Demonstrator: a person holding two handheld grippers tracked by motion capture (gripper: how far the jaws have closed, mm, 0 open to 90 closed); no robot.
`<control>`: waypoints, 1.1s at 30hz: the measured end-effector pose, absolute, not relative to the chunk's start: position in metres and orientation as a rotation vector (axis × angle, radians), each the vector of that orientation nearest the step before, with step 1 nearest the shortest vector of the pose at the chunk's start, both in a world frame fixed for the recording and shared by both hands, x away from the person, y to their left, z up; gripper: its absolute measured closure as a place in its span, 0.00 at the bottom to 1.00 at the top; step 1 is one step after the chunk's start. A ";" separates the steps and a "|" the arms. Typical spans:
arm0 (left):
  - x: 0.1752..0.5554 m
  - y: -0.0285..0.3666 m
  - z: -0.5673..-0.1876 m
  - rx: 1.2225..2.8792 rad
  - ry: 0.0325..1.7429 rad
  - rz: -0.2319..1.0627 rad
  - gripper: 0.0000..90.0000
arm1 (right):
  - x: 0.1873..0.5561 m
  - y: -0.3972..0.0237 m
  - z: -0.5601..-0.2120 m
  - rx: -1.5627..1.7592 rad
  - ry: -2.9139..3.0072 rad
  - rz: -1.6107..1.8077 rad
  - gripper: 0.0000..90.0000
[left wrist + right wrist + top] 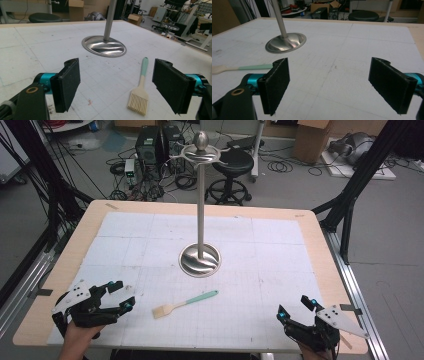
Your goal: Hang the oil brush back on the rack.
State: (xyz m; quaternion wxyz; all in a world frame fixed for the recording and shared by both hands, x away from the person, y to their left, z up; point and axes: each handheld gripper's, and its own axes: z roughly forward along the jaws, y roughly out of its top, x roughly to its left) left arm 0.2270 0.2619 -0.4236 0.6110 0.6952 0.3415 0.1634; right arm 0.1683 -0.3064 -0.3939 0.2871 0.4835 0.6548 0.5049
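Gridded mat (260,270) under brush (184,303); both claws (121,296) (295,309) gape wide, empty.

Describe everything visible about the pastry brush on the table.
The pastry brush has a mint-green handle, a cream neck and a flat head of pale bristles; it looks like silicone or plastic. It lies flat on the white gridded mat, bristles toward the person, handle angled toward the metal stand's base without reaching it. Nothing touches it; it lies ahead of the open left gripper.
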 end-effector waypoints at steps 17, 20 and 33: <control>0.228 0.220 -0.419 1.733 0.699 0.335 0.34 | 0.168 -0.304 -0.392 1.274 1.811 1.381 0.18; 0.233 0.212 -0.417 1.740 0.694 0.328 0.33 | 0.170 -0.302 -0.394 1.275 1.833 1.376 0.18; 0.254 0.161 -0.424 1.930 0.619 0.210 0.40 | 0.172 -0.297 -0.398 1.252 1.897 1.378 0.19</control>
